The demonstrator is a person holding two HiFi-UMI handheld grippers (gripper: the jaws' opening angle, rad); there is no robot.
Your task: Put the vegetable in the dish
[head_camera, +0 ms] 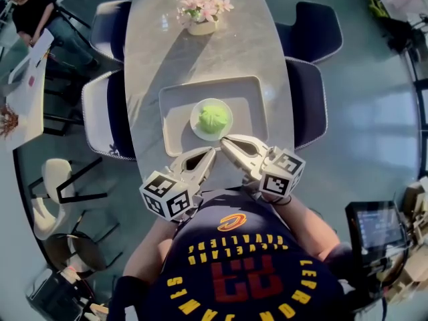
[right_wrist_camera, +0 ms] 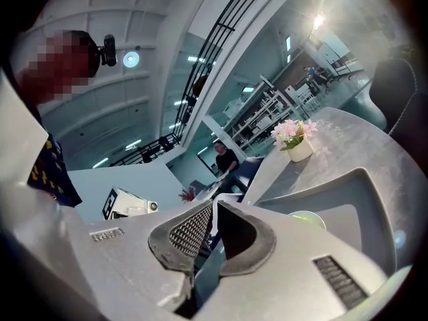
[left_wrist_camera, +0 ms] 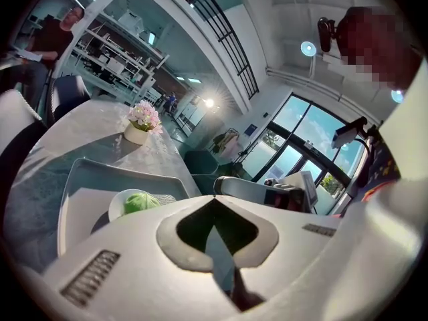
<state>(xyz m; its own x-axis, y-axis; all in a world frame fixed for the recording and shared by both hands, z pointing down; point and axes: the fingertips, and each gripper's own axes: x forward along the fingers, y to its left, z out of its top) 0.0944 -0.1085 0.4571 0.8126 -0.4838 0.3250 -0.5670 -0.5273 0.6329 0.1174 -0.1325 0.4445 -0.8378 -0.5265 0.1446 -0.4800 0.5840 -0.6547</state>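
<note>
Both pairs of jaws were closed on nothing. Our left gripper [head_camera: 211, 152] and right gripper [head_camera: 225, 141] hovered at 6 o'clock from the dish [head_camera: 194, 118]. The green vegetable [head_camera: 213, 119] already lay in it, on the tray [head_camera: 174, 109], so we judged the task finished.

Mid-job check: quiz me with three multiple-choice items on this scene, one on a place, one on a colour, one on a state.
1. The vegetable lies: A in the white dish on the tray; B on the tray beside the dish; C off the tray.
2. The flowers are: A blue; B pink; C yellow.
3. The left tongs and right tongs are: A both open; B both shut and empty; C shut on the vegetable.
Answers: 1 A, the head view shows it inside the dish; 2 B, the petals are pink; 3 B, each gripper view shows tips together with nothing between.
</note>
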